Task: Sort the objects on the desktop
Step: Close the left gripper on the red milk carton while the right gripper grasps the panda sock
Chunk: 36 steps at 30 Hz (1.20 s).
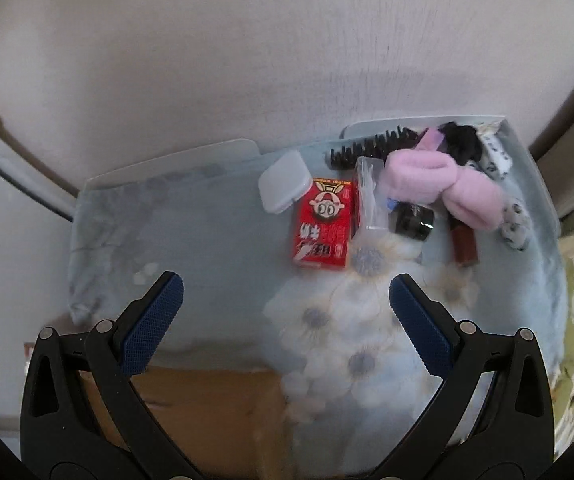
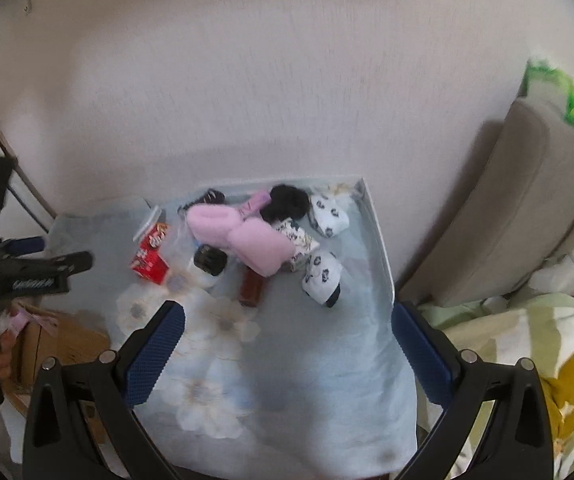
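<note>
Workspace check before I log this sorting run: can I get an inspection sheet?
Surface: table under blue floral cloth, near half bare.
Job's things: red carton, white case, black comb, pink headband, black jar, brown tube, patterned socks, all crowded at the far side.
Clutter: cardboard box below the table edge.
Grippers: left gripper and right gripper open, empty.
Cables: nothing seen.
Surroundings: plain wall, bedding at right.

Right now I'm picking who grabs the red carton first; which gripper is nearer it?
Left. The left gripper hovers open just short of the red carton. The right gripper sits farther back, toward the socks.
</note>
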Motion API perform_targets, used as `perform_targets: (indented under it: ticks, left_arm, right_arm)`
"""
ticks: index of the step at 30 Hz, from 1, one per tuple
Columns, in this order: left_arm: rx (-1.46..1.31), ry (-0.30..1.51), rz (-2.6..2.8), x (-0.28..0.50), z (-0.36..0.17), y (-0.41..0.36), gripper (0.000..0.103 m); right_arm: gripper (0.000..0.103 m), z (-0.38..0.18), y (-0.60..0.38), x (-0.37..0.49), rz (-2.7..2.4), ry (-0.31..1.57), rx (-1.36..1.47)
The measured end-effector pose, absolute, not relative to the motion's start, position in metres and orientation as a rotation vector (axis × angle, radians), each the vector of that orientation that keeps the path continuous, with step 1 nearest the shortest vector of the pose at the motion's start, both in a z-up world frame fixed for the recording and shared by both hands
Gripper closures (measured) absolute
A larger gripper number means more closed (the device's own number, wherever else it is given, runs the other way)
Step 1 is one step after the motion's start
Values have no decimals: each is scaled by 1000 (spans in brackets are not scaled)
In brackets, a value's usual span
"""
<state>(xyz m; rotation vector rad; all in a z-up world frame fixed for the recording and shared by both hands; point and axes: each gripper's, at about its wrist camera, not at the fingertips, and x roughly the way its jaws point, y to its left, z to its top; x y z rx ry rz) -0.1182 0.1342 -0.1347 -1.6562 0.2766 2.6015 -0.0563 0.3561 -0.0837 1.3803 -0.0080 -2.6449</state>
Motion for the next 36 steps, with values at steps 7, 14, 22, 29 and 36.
perform_targets:
  ticks: [7, 14, 22, 29, 36]
  left_arm:
    - [-1756, 450, 2652, -135, -182, 161, 0]
    - [-1831, 495, 2684, -147, -215, 163, 0]
    - [-1810, 403, 2784, -152, -234, 153, 0]
    - [-1761, 346, 2785, -160, -241, 151, 10]
    - [-1728, 254, 2725, -165, -242, 155, 25]
  right_arm:
    - [0, -131, 371, -80, -2564, -27, 1413]
    - [6, -168, 367, -105, -2525, 78, 1406]
    - [26, -196, 360, -127, -2527, 189, 1426]
    - [34, -208, 366, -140, -2515, 164, 1456]
    - [58, -211, 373, -153, -2488, 140, 1471]
